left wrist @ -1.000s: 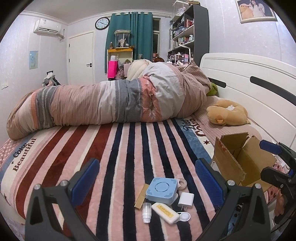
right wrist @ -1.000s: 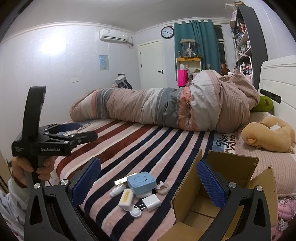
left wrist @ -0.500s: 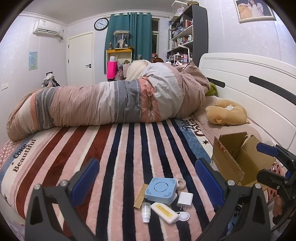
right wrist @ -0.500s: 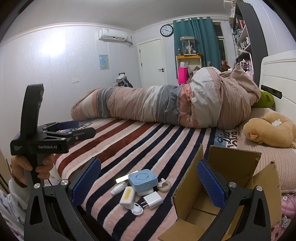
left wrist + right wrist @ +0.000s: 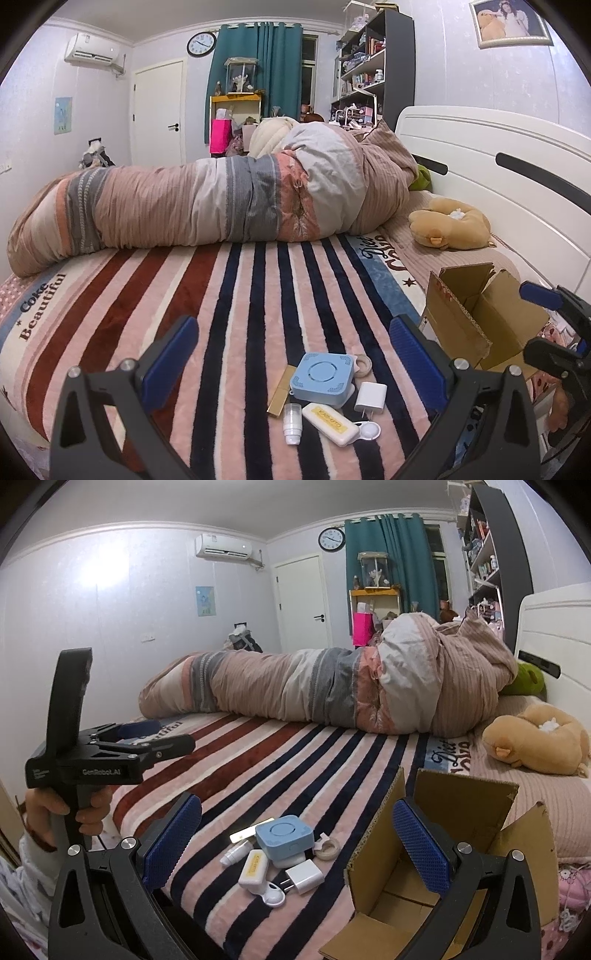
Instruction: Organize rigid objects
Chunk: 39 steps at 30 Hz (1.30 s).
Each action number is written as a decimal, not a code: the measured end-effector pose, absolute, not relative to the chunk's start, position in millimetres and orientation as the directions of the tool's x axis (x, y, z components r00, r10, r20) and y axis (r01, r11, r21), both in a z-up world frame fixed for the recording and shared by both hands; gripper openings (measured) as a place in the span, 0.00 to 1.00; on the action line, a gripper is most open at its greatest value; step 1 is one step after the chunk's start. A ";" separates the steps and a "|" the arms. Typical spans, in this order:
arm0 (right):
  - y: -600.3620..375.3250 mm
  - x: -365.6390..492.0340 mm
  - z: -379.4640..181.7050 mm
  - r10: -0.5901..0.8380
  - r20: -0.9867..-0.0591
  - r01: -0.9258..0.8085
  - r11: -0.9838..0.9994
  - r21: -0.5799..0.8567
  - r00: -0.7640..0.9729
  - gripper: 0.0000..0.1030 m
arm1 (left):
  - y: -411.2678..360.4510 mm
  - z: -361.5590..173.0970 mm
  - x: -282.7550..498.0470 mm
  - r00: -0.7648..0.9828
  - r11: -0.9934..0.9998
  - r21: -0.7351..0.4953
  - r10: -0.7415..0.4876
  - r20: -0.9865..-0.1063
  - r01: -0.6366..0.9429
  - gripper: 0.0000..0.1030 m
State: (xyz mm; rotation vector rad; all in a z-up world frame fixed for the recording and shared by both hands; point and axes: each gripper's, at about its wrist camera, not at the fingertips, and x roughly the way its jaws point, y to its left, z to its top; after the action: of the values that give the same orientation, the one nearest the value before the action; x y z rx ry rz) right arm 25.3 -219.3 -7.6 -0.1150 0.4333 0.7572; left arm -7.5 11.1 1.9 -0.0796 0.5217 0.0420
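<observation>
A small pile lies on the striped blanket (image 5: 258, 302) near the bed's front edge: a light blue square box (image 5: 320, 376) (image 5: 283, 835), a white charger plug (image 5: 370, 397) (image 5: 303, 878), a white and yellow case (image 5: 330, 423) (image 5: 254, 867), a small white tube (image 5: 292, 422) (image 5: 236, 853), a gold bar (image 5: 282, 391) and a tape roll (image 5: 328, 847). An open cardboard box (image 5: 476, 317) (image 5: 424, 853) stands to their right. My left gripper (image 5: 295, 354) is open above the pile. My right gripper (image 5: 297, 830) is open, between the pile and the box.
A rolled striped duvet (image 5: 221, 199) lies across the bed behind. A tan plush toy (image 5: 448, 227) sits by the white headboard (image 5: 498, 166). The left gripper's body (image 5: 103, 753) and the hand holding it show at the left of the right wrist view.
Both grippers have drifted slightly closer to the pile and a little lower. Nothing was picked up; both stay open.
</observation>
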 end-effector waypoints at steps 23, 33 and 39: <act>-87.7 93.9 -164.7 0.479 -0.765 -0.575 0.799 0.176 0.431 0.64 | 127.6 -124.4 39.5 0.718 0.990 -0.043 0.069 -0.693 -0.136 0.99; -50.9 155.0 -173.4 0.409 -0.772 -0.531 0.840 0.111 0.486 0.94 | 130.2 -132.6 45.6 0.735 0.991 -0.015 0.088 -0.673 -0.132 0.99; -34.1 171.4 -192.9 0.266 -0.825 -0.536 0.842 -0.053 0.499 0.90 | 138.7 -134.1 45.5 0.725 0.992 -0.068 0.029 -0.688 -0.104 0.99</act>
State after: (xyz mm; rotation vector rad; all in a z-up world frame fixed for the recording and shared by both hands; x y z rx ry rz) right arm 171.4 -34.1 -192.9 -0.3225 0.9299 0.4954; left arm 45.5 138.7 -134.1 -0.1045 0.7561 0.0735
